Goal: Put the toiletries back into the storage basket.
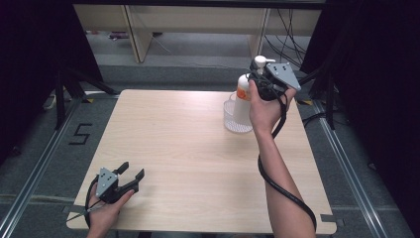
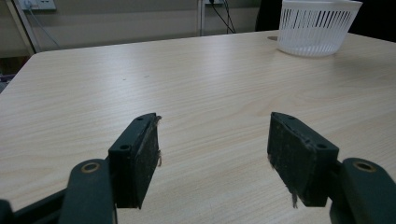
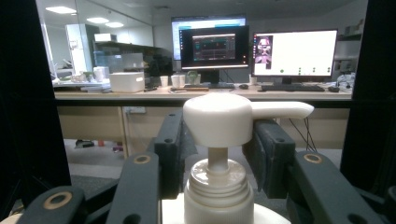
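High view is showing us the right gripper point(image 1: 261, 78) clamping the upright pump bottle point(image 1: 242, 101) just above the basket point(image 1: 231, 118), while the left gripper point(image 1: 132, 171) is idling wide open, well apart.

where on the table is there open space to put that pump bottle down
Nearly the whole table is bare: the broad middle and far left, between the left tool at the near-left corner and the white basket at far right. It is crowded only around the basket, where the right tool holds the pump bottle.
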